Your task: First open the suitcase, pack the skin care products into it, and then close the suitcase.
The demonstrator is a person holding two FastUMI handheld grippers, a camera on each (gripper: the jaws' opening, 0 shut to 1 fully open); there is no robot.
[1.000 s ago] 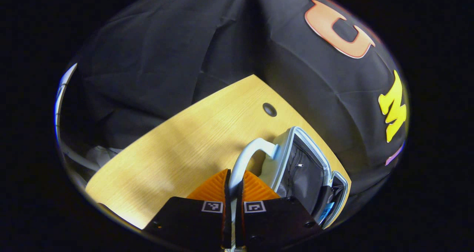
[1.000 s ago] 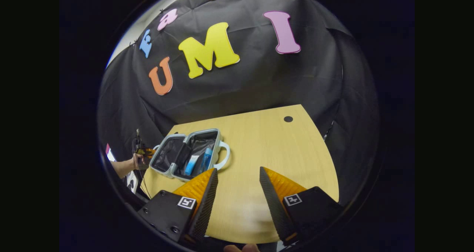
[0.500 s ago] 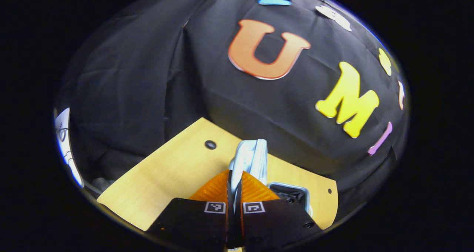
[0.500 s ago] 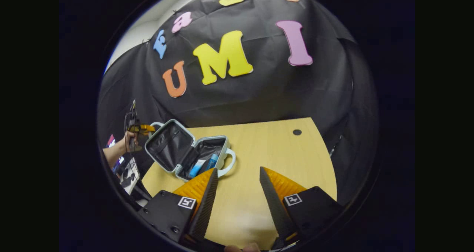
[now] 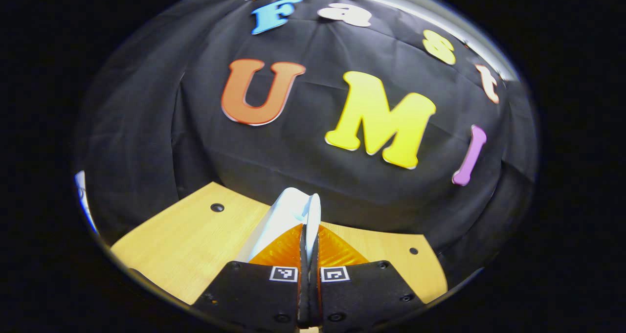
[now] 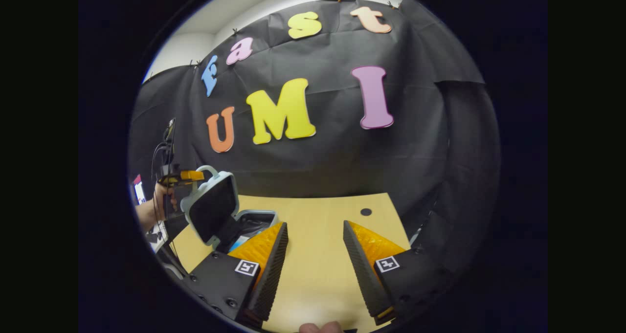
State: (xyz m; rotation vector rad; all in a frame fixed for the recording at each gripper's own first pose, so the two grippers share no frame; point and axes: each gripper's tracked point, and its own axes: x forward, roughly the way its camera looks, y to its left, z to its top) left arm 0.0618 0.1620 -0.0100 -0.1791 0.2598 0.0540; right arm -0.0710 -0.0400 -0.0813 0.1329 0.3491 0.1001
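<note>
The closing step is in hand. The left gripper (image 5: 308,235) is clamped on the lid handle (image 6: 208,170) of the suitcase (image 6: 217,210), lid tipped roughly upright above the base on the table (image 6: 323,255). A blue product seems to lie inside. The right gripper (image 6: 313,255) hangs wide apart, empty, beside the suitcase. Next, I judge, the lid must swing down onto the base.

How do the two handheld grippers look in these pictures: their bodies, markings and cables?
The right gripper has two wedge-shaped fingers with ribbed inner faces on black blocks with screws; each block bears a small square black-and-white marker. The left gripper has the same black blocks and square markers. In the right gripper view, dark cables hang by the left gripper, held in a bare hand.
</note>
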